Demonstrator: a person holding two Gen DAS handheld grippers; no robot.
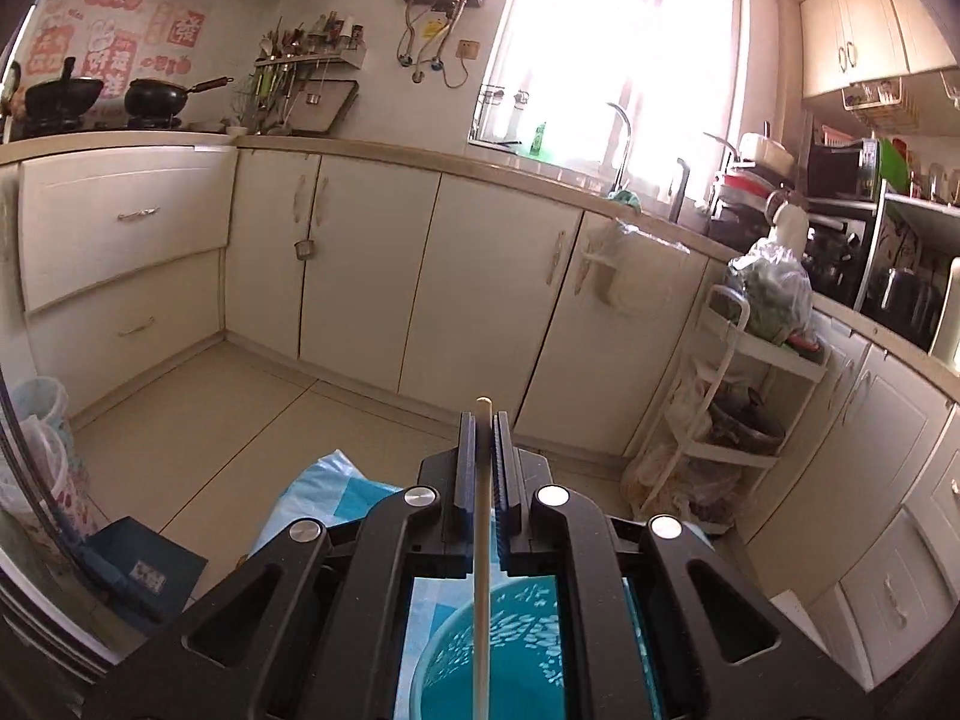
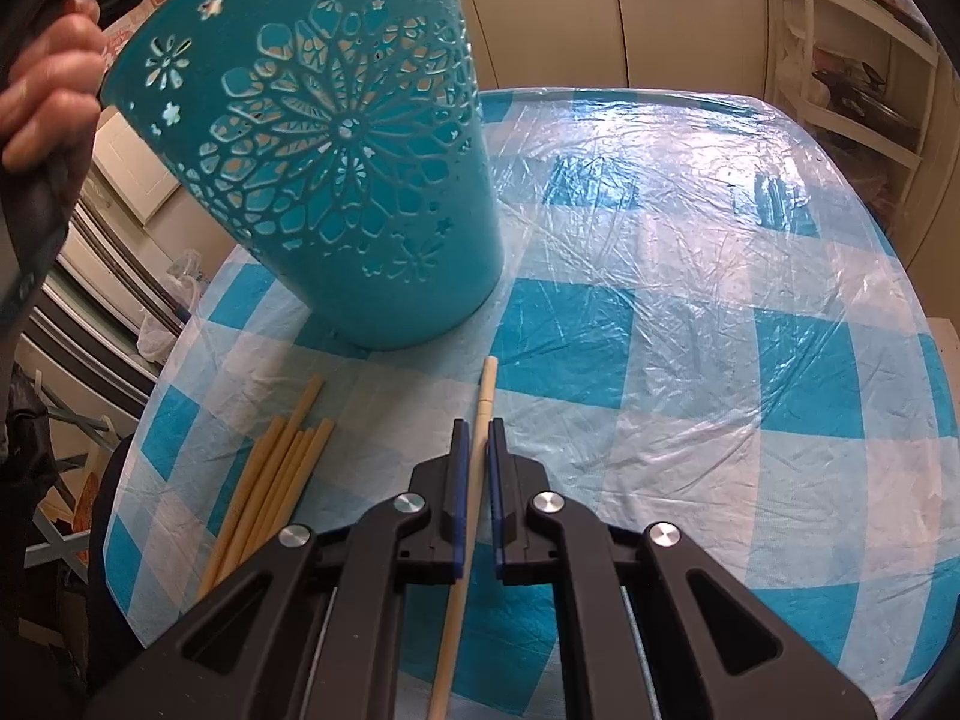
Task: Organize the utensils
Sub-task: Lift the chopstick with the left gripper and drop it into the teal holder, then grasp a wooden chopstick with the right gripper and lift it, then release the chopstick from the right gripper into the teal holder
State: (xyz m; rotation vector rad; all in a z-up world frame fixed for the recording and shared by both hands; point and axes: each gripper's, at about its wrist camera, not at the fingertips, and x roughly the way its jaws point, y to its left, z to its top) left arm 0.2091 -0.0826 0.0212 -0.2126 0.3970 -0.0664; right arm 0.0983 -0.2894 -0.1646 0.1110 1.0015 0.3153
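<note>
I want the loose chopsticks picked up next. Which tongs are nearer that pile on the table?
Right. The right tongs hover just beside the pile of chopsticks; the left tongs sit above the teal holder, farther off.

There is one teal cup (image 2: 336,168). One chopstick (image 2: 480,438) lies apart on the table, and about five more chopsticks (image 2: 282,474) lie in a bunch. Another chopstick (image 1: 482,516) is over the cup.
</note>
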